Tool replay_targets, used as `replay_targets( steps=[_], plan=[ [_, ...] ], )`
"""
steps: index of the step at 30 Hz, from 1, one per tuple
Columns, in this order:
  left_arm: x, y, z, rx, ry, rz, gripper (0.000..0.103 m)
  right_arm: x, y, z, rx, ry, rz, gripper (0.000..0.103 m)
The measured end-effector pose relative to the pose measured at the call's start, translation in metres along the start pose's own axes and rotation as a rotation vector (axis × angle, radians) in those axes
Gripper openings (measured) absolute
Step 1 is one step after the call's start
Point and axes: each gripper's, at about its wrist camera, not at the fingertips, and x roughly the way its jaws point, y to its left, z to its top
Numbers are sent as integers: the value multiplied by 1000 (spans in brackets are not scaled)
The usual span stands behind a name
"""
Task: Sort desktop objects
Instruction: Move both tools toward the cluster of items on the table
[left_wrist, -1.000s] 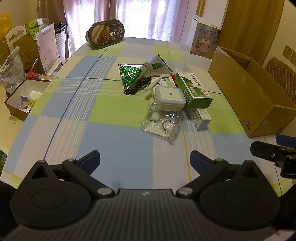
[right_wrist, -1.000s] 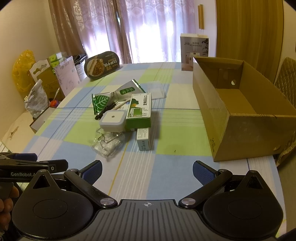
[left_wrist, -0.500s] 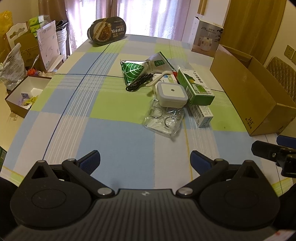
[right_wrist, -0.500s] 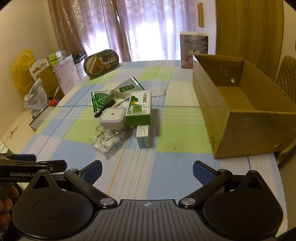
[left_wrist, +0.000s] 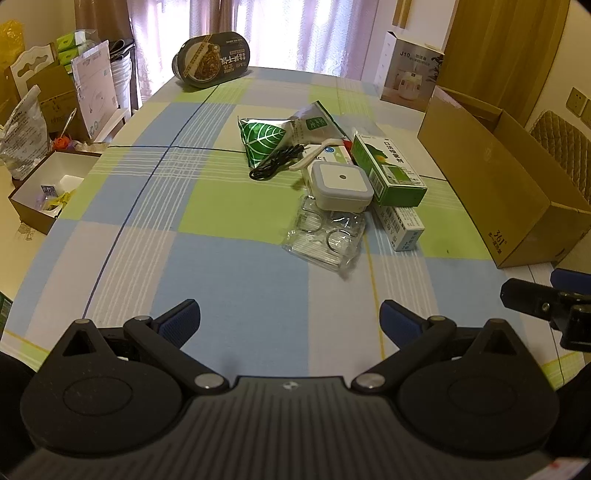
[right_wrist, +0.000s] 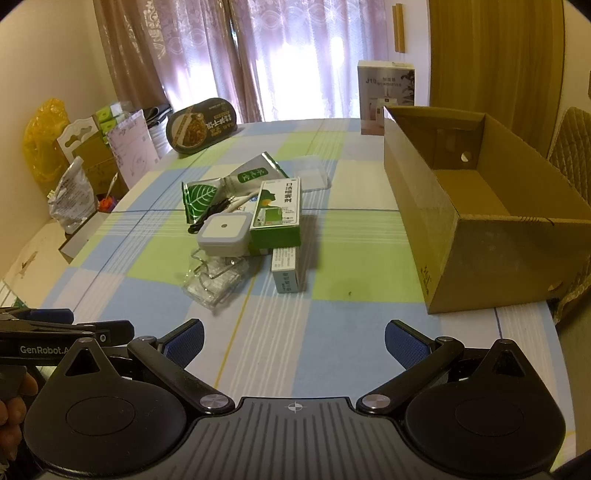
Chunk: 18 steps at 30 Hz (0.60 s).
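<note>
A heap of small objects lies mid-table: a white square device (left_wrist: 340, 184) (right_wrist: 223, 236), a green box (left_wrist: 388, 170) (right_wrist: 277, 214), a pale blue box (left_wrist: 400, 227) (right_wrist: 285, 271), a clear plastic tray (left_wrist: 327, 238) (right_wrist: 214, 278), green leaf packets (left_wrist: 264, 138) (right_wrist: 201, 195) and a black cable (left_wrist: 275, 162). An open cardboard box (left_wrist: 498, 177) (right_wrist: 487, 229) stands to the right, with nothing visible inside. My left gripper (left_wrist: 290, 321) and right gripper (right_wrist: 293, 341) hover open and hold nothing, near the front edge, well short of the heap.
A checked cloth covers the table (left_wrist: 221, 258). At the far end lie a dark oval food tub (left_wrist: 212, 61) (right_wrist: 201, 125) and a white product box (left_wrist: 410, 77) (right_wrist: 386, 98). Boxes and bags (left_wrist: 44, 184) crowd the floor to the left. A chair (right_wrist: 570, 147) stands right.
Both grippers have drawn back or risen a little, so the heap and cardboard box look slightly farther away. Nothing on the table has moved; both stay open.
</note>
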Motion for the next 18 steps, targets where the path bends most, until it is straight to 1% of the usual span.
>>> replay_targets(
  steps=[15, 18],
  plan=[
    [3, -2, -1, 15, 2, -7, 102, 2, -4, -2, 14, 13, 2, 101],
    [5, -3, -1, 31, 0, -14, 102, 3, -5, -2, 14, 18, 8, 101]
  ],
)
